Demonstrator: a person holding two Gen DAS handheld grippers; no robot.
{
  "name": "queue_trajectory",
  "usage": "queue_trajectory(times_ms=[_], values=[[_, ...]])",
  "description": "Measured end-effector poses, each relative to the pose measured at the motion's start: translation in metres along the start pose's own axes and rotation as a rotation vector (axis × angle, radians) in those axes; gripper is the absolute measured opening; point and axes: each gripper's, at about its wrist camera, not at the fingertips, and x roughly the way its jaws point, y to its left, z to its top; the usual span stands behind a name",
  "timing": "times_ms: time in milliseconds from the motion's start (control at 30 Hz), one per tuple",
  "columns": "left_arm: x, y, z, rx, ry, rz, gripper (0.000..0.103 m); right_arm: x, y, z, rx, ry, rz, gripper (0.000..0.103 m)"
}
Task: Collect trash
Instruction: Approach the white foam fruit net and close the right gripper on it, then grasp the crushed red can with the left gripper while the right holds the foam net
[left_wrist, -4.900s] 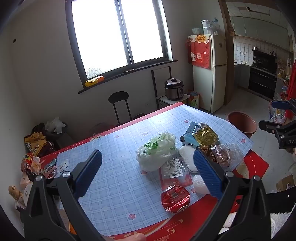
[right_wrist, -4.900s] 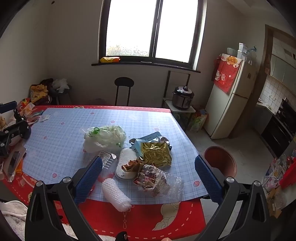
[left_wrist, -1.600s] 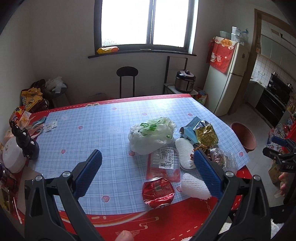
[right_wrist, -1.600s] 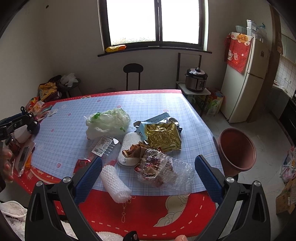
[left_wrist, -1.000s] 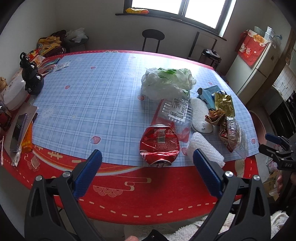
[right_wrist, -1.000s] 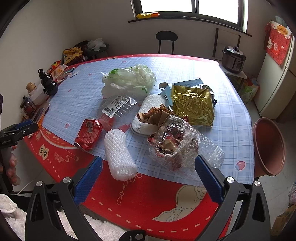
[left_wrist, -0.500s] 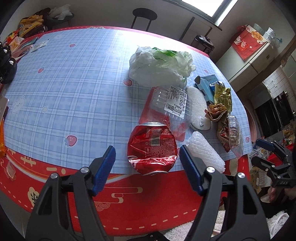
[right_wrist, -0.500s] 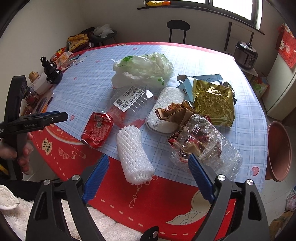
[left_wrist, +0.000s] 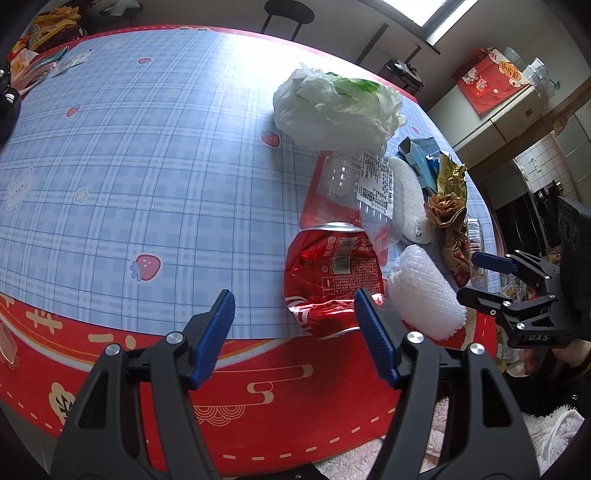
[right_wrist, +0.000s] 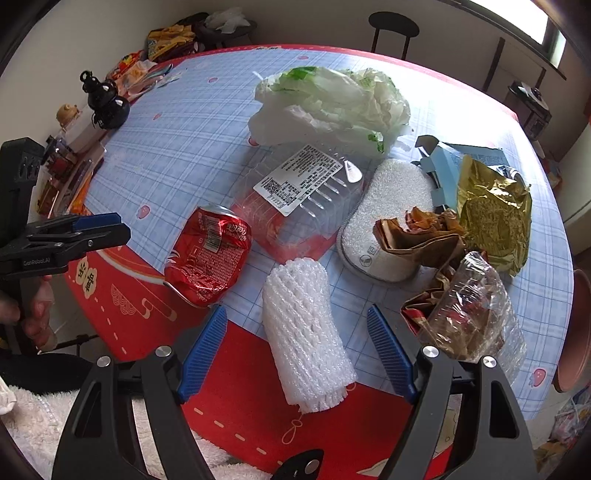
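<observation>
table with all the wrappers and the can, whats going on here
A person is clearing trash off the table with a gripper in each hand. The left gripper hangs open by the crushed red can; the right gripper straddles the white foam net without touching it. Both jaws have just been closing. Nothing is picked up yet.

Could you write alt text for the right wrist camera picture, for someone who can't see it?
The open right gripper hangs over a white foam net sleeve at the table's near edge. Beside it lie a crushed red can, a clear plastic box and crumpled wrappers.
</observation>
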Motion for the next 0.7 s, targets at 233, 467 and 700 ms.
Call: queue_trajectory(times_ms=[233,467,700], values=[[0.017,0.016,-0.010,-0.038,0.060,-0.060,0.067,0.035,0.000,0.002,0.043,0.084,-0.054,0.075],[0.025,0.018,-0.010,-0.036,0.087,-0.105,0.066,0.048,0.000,-0.008,0.065,0.137,-0.077,0.044],[0.039,0.026,0.006,-0.032,0.086,-0.138,0.059,0.012,0.006,-0.004,0.055,0.012,-0.049,0.032]])
